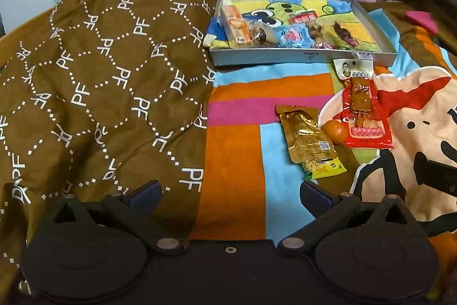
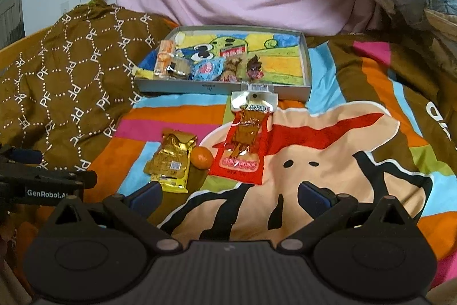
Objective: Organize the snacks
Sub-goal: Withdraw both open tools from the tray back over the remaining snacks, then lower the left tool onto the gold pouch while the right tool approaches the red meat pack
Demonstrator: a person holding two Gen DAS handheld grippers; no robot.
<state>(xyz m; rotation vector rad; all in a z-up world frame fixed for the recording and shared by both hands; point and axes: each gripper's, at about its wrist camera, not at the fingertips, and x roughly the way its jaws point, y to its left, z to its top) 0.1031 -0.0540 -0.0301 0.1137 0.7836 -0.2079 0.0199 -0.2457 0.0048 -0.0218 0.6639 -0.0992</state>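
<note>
Both jaw sets spread and empty, right gripper (image 2: 227, 197) nearest gold packet (image 2: 172, 162); pickup pending, transfer to tray (image 2: 211, 89) judged next.

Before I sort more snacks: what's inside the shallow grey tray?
The shallow grey tray holds an orange-striped packet, a blue packet and several wrapped snacks, over a cartoon lining they partly hide.

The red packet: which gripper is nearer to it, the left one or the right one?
Right, as far as the two views show. The red packet lies just ahead of the open right gripper, between its fingers' lines. From the open left gripper, it lies farther ahead and off to the right.
</note>
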